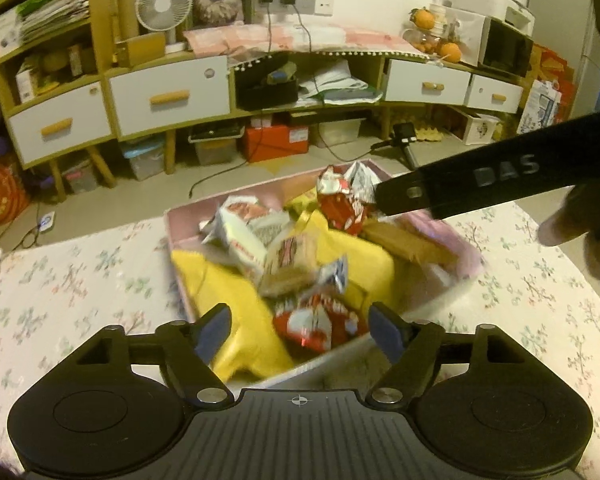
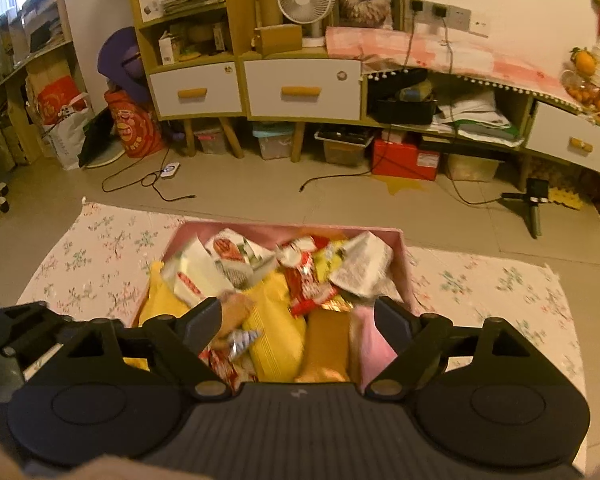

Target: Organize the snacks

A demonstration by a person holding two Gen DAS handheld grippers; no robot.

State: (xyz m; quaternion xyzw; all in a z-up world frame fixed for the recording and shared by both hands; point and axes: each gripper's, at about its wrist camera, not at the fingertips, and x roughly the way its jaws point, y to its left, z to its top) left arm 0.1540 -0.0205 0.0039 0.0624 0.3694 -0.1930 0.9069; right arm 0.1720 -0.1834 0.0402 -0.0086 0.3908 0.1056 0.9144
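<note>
Pink cardboard frames the action: the pink box (image 1: 466, 248) sits on the floral cloth (image 1: 80, 280), heaped with snacks; both tongs hover over it, tilted down toward the pile. The left gripper (image 1: 300, 330) stands released, its blue pads wide apart with nothing pressed between them; below the gap lie a red-and-white packet (image 1: 320, 322) and the big yellow bag (image 1: 236, 300), neither of them gripped. The right gripper (image 2: 300, 324) is released too, jaws spread over the near end of the box; a brown bar (image 2: 326, 340) and a yellow pouch (image 2: 276, 336) lie beneath, and a small silver-wrapped sweet (image 2: 242, 340) sits just beside its left finger, loose as far as the blurred view shows. In the left view the right tool's black arm crosses the far right corner of the box, near a crumpled red wrapper (image 1: 340, 200).

Reading the step: the snacks look gathered in the box already, and this seems the letting-go after a drop, or the tail of the job; no packet shows on the cloth outside the box. If anything is left, the next move calls for clearing both tools away without snagging a wrapper, then checking the cloth for strays; the heap is loose and slippery, so a brushed packet could slide over the rim.
</note>
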